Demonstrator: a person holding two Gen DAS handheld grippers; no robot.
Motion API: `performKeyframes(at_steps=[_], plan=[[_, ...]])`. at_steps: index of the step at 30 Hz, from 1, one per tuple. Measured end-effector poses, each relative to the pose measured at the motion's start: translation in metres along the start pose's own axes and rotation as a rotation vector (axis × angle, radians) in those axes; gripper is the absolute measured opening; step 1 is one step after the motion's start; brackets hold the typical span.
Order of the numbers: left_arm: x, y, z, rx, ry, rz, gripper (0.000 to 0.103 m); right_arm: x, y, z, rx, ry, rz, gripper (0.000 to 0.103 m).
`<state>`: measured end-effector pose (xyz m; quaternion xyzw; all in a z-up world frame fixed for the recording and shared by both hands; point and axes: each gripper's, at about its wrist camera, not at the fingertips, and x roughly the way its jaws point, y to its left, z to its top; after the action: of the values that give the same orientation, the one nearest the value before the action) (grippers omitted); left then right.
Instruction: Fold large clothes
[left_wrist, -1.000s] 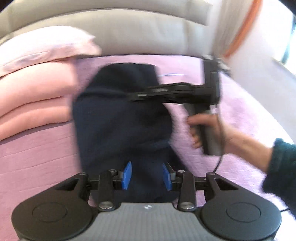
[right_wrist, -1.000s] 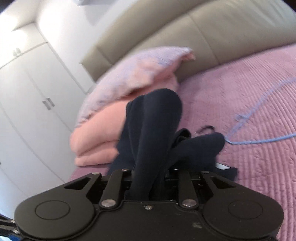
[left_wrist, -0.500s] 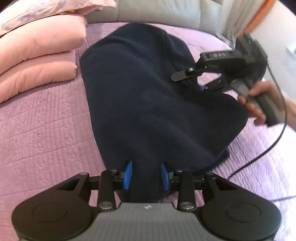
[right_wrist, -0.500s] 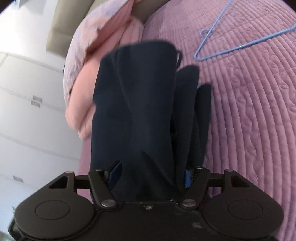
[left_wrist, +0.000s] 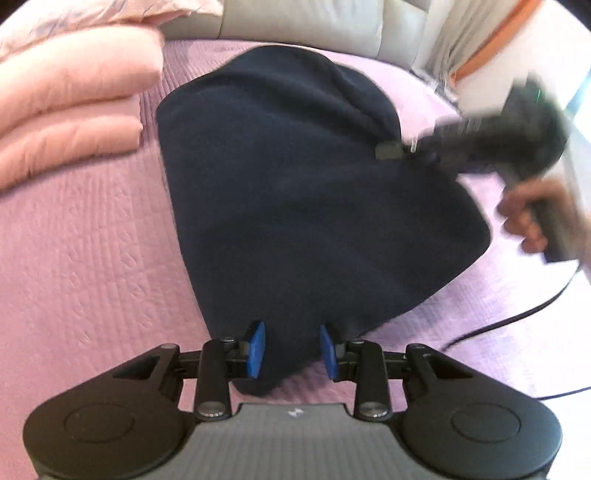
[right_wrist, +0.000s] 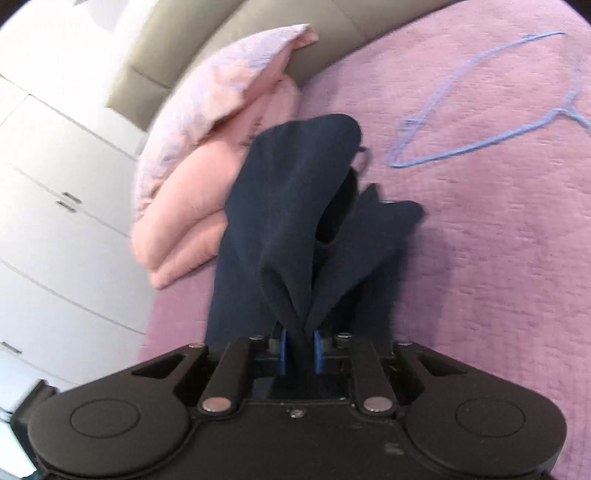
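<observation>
Holding the dark navy garment (left_wrist: 295, 192) at two places, we have it spread over the purple quilted bedspread (left_wrist: 92, 258), just beside the stack of pink pillows (left_wrist: 70, 107). Our right gripper (right_wrist: 299, 350) has its blue pads pressed together on a gathered bunch of the fabric, which rises from the jaws in soft folds. Our left gripper (left_wrist: 291, 349) sits at the garment's near corner, on the side away from the pillows; its fingers (left_wrist: 256, 349) are spread with cloth lying between them, and they do not seem to be pinching it.

The fabric looks thick, soft and fleecy to us, fairly heavy for clothing, not slippery, and in no way fragile. It droops wherever it is unsupported, so we judge that hems and corners are the places to grip, through all layers. A blue wire hanger (right_wrist: 491, 110) lies on the bedspread beyond the garment, well apart from the pillows.
</observation>
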<state>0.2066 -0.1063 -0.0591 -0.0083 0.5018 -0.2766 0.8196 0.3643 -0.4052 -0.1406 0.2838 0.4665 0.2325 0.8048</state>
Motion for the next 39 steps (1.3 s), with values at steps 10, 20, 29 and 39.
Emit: performKeyframes(at_steps=[10,20,29,39], plan=[[0.014,0.012,0.035,-0.078,-0.036,0.033,0.035,0.006,-0.05,-0.029,0.121,0.012,-0.114,0.08],[0.049,-0.004,0.027,-0.005,0.064,0.178,0.042,-0.011,-0.023,-0.044,-0.049,0.082,-0.341,0.084],[0.048,0.005,0.027,-0.048,0.061,0.133,0.043,0.023,0.08,0.063,-0.587,-0.18,-0.187,0.102],[0.035,0.024,0.037,-0.139,0.026,-0.005,0.044,0.111,0.06,0.091,-0.414,-0.12,-0.204,0.007]])
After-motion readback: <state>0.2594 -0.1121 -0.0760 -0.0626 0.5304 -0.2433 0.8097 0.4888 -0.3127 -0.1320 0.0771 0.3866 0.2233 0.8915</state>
